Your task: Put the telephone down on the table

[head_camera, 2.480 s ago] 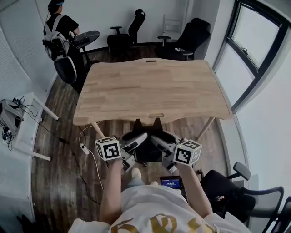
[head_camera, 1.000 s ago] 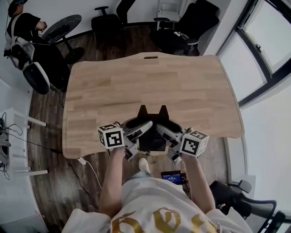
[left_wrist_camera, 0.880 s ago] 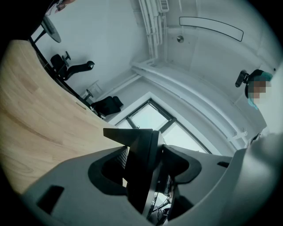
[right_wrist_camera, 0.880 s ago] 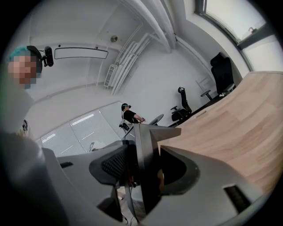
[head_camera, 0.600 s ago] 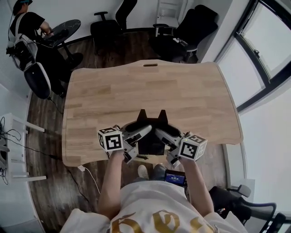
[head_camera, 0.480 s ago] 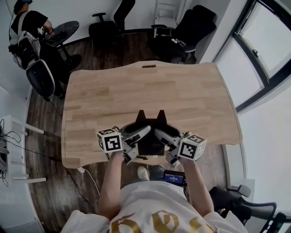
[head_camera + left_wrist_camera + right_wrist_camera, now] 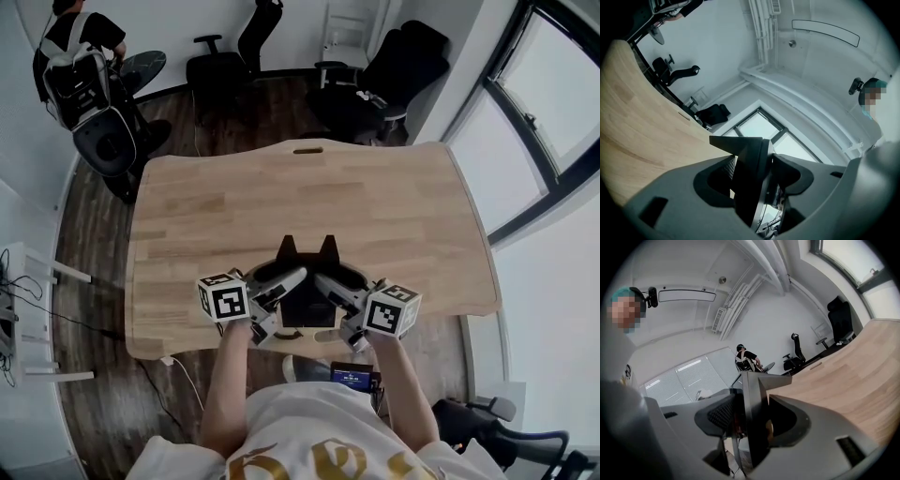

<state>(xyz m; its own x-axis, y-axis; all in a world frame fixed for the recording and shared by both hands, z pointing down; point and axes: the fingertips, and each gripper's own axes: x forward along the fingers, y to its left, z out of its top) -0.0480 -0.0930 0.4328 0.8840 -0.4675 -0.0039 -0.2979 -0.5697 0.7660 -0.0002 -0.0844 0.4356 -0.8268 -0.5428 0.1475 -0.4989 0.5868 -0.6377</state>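
Observation:
A black telephone (image 7: pixel 307 305) with two pointed tips at its far end is held between both grippers over the near part of the wooden table (image 7: pixel 309 187). My left gripper (image 7: pixel 281 278) clamps its left side and my right gripper (image 7: pixel 330 278) its right side. In the left gripper view the jaws are shut on the telephone's dark edge (image 7: pixel 750 173), with the table (image 7: pixel 633 126) stretching off to the left. In the right gripper view the jaws pinch the telephone's other edge (image 7: pixel 752 413), with the table (image 7: pixel 843 376) to the right. Whether the telephone touches the table I cannot tell.
A person with a backpack (image 7: pixel 80 66) stands at the far left beside a chair (image 7: pixel 108 141). Black office chairs (image 7: pixel 394 61) line the back wall. White furniture (image 7: pixel 28 309) stands at the left and windows run down the right. A small lit screen (image 7: pixel 352 378) hangs at my waist.
Both grippers have carried the telephone forward, from below the table's near edge to over its near part. The person at the back left has shifted.

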